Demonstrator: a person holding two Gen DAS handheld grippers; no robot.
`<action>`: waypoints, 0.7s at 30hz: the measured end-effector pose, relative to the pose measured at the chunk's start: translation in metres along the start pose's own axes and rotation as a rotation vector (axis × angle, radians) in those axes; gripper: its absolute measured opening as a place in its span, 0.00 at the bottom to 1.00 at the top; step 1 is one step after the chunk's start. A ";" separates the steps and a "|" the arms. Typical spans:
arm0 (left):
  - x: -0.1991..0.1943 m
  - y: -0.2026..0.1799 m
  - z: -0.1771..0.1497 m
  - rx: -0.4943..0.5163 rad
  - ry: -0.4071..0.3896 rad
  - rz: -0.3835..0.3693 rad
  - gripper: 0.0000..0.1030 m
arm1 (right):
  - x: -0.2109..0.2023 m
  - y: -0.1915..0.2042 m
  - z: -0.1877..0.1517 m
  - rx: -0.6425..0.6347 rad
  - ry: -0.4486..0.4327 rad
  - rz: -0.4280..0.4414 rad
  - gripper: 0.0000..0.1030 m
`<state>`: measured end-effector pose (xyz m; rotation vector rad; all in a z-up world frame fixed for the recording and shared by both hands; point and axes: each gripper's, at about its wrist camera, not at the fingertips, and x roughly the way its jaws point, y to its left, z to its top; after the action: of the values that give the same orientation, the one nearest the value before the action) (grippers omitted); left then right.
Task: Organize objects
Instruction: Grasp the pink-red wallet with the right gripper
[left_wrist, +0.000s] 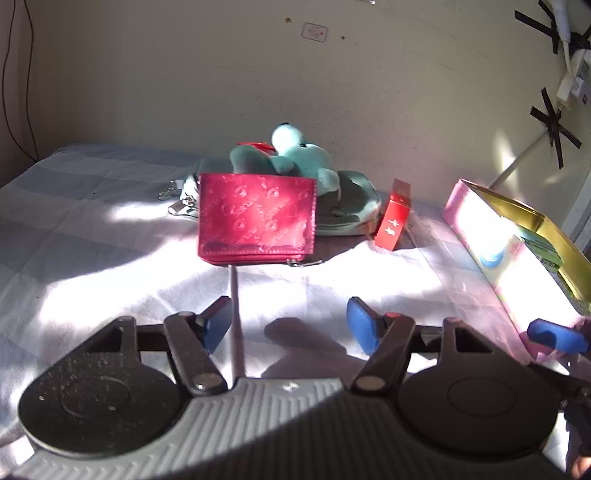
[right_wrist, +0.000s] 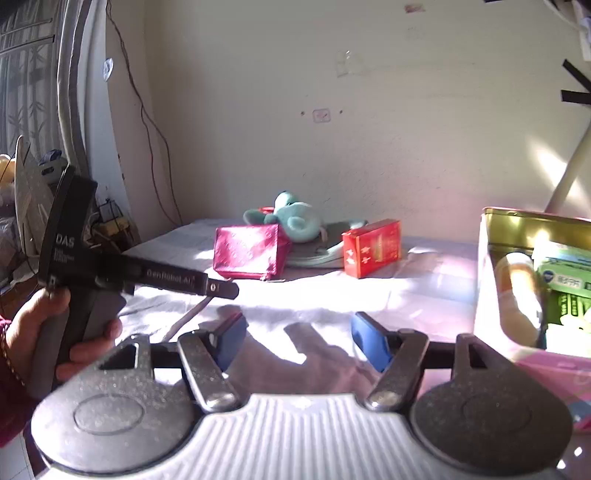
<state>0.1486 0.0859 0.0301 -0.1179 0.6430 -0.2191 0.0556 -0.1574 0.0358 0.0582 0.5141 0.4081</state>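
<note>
A glossy red wallet stands on the pale cloth, leaning against a teal plush toy that lies on a grey-green pouch. A small red box stands just right of them. My left gripper is open and holds nothing, a short way in front of the wallet. My right gripper is open too, with only cloth between its blue pads. It sits further back and to the right, beside the pink container.
The pink container has a gold inner wall and holds a tan cylinder and green packets. A thin grey stick lies on the cloth. A hand grips the left tool's handle. The wall rises behind, with clutter off the left edge.
</note>
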 end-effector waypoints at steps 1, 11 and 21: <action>-0.002 0.011 0.005 -0.018 -0.022 0.020 0.68 | 0.012 0.006 0.002 -0.009 0.027 0.017 0.61; 0.032 0.046 0.044 -0.025 -0.101 0.030 0.67 | 0.130 0.013 0.063 0.070 0.074 0.064 0.42; 0.062 0.051 0.043 -0.042 -0.051 -0.119 0.44 | 0.194 -0.001 0.068 0.186 0.161 0.156 0.25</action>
<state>0.2315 0.1221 0.0197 -0.2014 0.5901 -0.3163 0.2434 -0.0789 0.0046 0.2480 0.7084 0.5193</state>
